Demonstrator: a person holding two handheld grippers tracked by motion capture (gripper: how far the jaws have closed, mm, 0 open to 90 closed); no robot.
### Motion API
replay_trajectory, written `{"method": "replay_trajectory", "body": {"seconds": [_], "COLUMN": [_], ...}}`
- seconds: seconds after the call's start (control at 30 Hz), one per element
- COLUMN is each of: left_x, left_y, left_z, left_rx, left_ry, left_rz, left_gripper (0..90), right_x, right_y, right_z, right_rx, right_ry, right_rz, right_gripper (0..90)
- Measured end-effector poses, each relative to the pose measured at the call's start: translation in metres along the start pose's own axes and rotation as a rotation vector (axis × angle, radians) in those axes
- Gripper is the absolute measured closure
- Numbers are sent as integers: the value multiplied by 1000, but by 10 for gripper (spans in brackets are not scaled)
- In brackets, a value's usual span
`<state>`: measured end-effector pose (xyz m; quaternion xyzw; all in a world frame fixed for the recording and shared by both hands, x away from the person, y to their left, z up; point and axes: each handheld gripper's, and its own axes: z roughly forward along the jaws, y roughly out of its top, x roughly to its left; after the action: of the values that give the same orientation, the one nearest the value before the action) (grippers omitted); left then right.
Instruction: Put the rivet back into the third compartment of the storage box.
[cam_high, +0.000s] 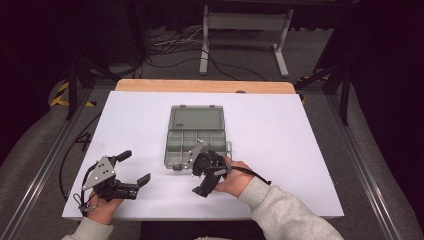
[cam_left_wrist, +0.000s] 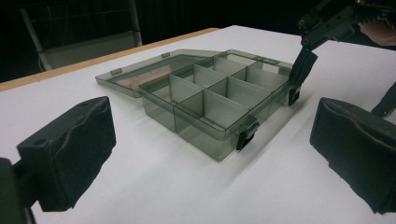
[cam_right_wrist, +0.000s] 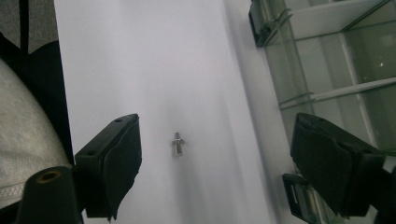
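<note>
**Inspector:** One small metal screw (cam_right_wrist: 178, 143) lies bare on the white table (cam_high: 280, 145), centre of the right gripper view, just left of the open compartment box (cam_high: 195, 142).

**Assistant:** State of the right gripper (cam_right_wrist: 215, 158)?

**Inspector:** Its fingers (cam_right_wrist: 112, 163) stand wide apart and grip nothing. The screw sits between them, nearer the left finger and clear of both. In the high view this gripper hangs at the lower middle of the frame, by the box's near edge.

**Assistant:** And the left gripper (cam_left_wrist: 205, 158)?

**Inspector:** Also wide open and empty, resting at the lower left of the high view, well apart from the box.

**Assistant:** Risks from here?

**Inspector:** Three, in my judgement. The screw is small and off-centre, so the nearer finger would likely meet it first on closing and push or roll it across the smooth table. The right finger hangs over the box's wall beside a black latch (cam_right_wrist: 299, 198); coming lower, it could land on the rim and stop short of the table. Soft pads may also pinch the screw crooked, so it drops during the carry.
</note>
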<state>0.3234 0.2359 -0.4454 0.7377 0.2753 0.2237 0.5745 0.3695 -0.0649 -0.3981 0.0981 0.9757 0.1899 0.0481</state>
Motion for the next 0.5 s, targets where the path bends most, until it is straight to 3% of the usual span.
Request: {"method": "replay_trajectory", "body": {"seconds": [0.23,0.5], "left_x": [0,0], "left_y": [0,0], "left_z": [0,0], "left_rx": [-1,1], "left_ry": [-1,0], "left_rz": [1,0], "left_gripper": [8,8], "right_x": [5,10], "right_y": [-4,-5], "right_z": [12,22], "right_rx": [23,37], "right_ry": [15,45], "right_rz": [-8,-12], "right_gripper": [215,323]}}
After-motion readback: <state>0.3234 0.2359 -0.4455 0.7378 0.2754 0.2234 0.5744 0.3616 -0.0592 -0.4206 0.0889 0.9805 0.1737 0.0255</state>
